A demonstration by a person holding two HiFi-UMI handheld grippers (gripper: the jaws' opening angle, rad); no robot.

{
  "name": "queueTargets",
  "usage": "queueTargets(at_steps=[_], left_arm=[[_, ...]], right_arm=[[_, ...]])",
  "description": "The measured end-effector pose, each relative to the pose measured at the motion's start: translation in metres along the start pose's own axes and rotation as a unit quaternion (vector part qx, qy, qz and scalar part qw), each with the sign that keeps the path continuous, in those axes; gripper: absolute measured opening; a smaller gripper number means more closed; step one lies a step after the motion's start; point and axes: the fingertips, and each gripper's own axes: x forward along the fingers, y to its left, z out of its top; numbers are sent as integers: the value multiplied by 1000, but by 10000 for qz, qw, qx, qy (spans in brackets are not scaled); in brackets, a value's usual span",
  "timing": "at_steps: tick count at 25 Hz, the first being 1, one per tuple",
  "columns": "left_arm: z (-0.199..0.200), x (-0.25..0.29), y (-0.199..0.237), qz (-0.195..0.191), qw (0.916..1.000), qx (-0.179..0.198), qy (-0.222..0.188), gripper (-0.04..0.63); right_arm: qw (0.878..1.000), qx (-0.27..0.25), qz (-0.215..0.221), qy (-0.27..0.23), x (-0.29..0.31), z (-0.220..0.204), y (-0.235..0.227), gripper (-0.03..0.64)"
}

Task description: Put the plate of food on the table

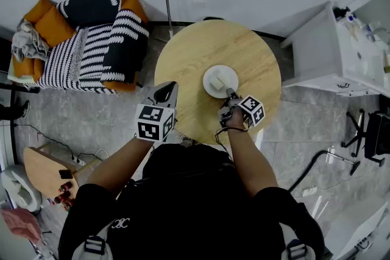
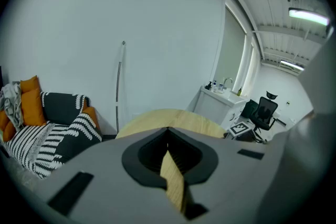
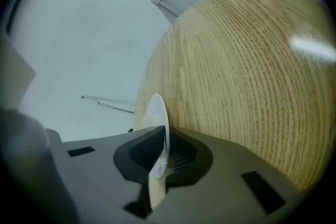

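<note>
Right gripper point(image 1: 230, 95) (forearm stretched over table point(image 1: 192, 52)) pinches plate point(image 1: 211, 78) rim; left gripper point(image 1: 167, 89) closed.

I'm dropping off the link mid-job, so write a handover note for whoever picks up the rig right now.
Left tool: jaws together, empty, by the near-left edge of the table.
Right tool: shut on the near rim of the plate.
Things: the plate, with food on it, is over the middle of the round table. Whether it rests fully on the wood cannot be told.
Done: plate is at the table.
Left: probably settle it flat, open the right tool, and back away.
</note>
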Motion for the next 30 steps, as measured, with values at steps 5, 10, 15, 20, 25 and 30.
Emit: queueTargets(at_steps=[5, 10, 15, 20, 25, 30], left_arm=[[0, 1, -2, -61, 10000, 31, 8, 8], [3, 4, -1, -100, 9999, 37, 4, 8], [2, 7, -5, -181, 9998, 69, 21, 8], [9, 12, -9, -269, 9995, 137, -25, 8], [11, 13, -12, -332, 9993, 164, -40, 8], [12, 13, -11, -335, 9992, 194, -34, 8]], right_arm=[[9992, -73, -393, 21, 3, 0, -6, 26], [9953, -555, -799, 23, 4, 3, -7, 45], [9815, -1329, -1373, 93, 2, 5, -7, 71], [9654, -1963, -1696, 264, 0, 6, -7, 89], [9606, -2007, -1900, 286, -2, 7, -10, 94], [9553, -2077, -2095, 192, -7, 9, -12, 107]])
